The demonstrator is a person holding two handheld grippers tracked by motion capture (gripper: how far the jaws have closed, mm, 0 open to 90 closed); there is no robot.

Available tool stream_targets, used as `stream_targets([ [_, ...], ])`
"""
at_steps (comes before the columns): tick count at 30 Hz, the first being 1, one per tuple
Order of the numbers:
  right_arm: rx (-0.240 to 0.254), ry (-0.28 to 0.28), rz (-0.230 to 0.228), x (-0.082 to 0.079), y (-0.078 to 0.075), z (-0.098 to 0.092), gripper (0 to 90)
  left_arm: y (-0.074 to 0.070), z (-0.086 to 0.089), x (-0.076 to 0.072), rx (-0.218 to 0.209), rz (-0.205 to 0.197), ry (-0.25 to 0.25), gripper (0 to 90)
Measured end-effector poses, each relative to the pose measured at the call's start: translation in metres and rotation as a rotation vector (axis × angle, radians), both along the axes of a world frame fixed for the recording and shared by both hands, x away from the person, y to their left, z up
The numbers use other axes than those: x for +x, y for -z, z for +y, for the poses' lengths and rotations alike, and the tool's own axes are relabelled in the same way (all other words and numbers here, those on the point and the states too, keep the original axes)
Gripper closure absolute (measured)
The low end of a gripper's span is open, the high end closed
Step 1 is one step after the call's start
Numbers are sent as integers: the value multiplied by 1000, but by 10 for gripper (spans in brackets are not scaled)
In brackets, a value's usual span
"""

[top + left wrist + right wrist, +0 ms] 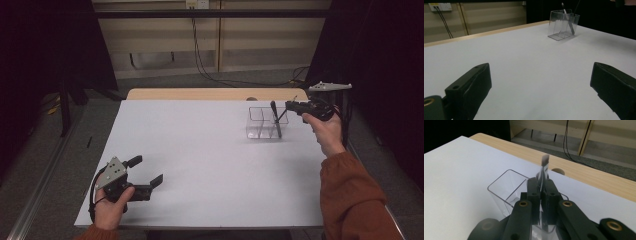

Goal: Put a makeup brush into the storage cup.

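My right fingers (541, 195) pinched the slim, dark-handled makeup brush (544, 167) mid-handle, above the clear plastic compartment holder (499, 187). It seemed light, stiff and slippery. My left fingers (541, 82) stood spread, well away from it.

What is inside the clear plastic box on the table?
A thin dark brush stands tilted in the clear box, held by the right gripper. Its lower end is hazy behind the plastic walls. The other compartments look empty.

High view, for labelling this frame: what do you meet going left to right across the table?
Left gripper, black jaws open, in the person's left hand → bare white tabletop → clear plastic compartment box → slim dark tool standing in it → right gripper, shut on that tool.
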State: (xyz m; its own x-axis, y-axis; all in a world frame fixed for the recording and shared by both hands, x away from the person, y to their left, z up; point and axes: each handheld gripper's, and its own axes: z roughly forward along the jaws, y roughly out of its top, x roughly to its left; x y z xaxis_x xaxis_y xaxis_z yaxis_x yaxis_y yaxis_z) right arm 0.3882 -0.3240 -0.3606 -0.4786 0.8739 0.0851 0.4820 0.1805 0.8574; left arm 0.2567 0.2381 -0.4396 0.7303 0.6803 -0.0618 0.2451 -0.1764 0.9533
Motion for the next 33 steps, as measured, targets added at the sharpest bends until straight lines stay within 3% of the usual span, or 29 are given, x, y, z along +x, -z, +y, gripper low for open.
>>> stream_targets([
  [33, 8, -3, 56, 6, 21, 2, 856, 0, -1, 0, 9, -5, 3, 36],
])
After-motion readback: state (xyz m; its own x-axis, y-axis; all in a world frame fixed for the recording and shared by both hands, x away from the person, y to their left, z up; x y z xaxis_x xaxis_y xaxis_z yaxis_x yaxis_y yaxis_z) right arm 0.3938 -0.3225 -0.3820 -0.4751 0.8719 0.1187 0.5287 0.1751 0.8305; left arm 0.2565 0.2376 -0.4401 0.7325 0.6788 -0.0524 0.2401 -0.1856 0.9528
